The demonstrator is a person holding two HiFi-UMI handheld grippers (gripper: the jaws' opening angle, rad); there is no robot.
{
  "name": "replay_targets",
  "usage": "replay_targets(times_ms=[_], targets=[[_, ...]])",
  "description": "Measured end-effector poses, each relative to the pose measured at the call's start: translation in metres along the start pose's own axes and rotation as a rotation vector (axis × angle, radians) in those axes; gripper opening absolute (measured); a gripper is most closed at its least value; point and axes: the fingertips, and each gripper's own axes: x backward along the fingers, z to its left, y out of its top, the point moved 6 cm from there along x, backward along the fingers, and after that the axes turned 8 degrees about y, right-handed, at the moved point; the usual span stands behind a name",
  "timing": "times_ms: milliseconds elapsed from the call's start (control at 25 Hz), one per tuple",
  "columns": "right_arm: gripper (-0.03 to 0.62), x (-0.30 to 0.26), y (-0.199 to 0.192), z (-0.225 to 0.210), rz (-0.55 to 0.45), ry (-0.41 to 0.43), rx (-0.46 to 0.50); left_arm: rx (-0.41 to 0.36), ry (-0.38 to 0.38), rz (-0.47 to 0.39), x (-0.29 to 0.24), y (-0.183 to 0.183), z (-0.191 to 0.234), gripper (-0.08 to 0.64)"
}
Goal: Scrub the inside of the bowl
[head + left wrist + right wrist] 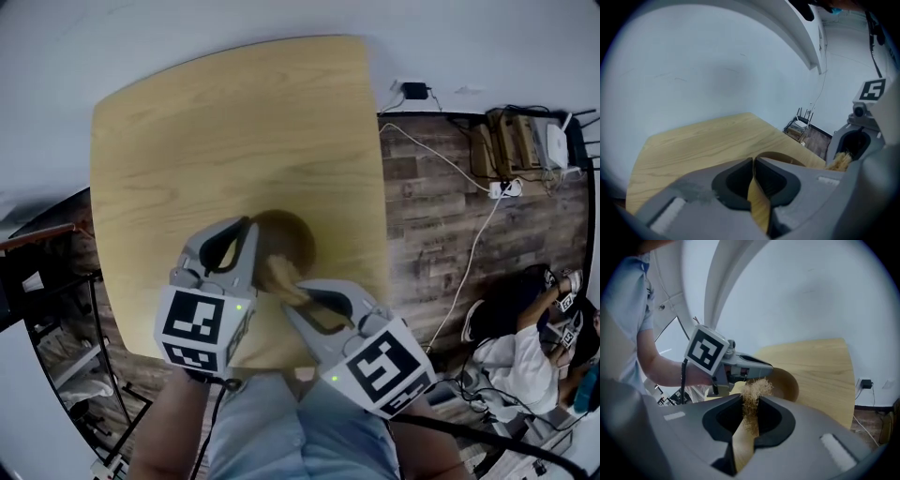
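Two hand-held grippers meet over a brown bowl that sits on the light wooden table, toward its near edge. Left gripper: jaws drawn together, pinching the bowl's left rim; in the left gripper view the rim curves away to the right from just beyond the jaw tips. Right gripper: jaws clamped on a scrubber, a tuft of pale tan fibres. In the right gripper view the tuft stands up between the jaws and sticks out past their tips. The head view shows the scrubber's frayed end at the near rim of the bowl; whether it touches the inner wall cannot be told. The two grippers lie close together, left one tilted in from the left, right one from the near right. Beyond the table's right edge is a dark plank floor with white cables, and a person sits on it, well apart from the table.
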Motion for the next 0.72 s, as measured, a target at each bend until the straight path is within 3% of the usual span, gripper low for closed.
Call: replay_targets(times_ms=[360, 720], targets=[[0.060, 0.037, -0.003, 0.024, -0.118, 0.011, -0.002, 0.028, 0.037, 0.036, 0.000, -0.011, 0.001, 0.044], [0.060, 0.046, 0.004, 0.015, -0.153, -0.096, 0.020, 0.018, 0.026, 0.024, 0.003, -0.012, -0.003, 0.046]])
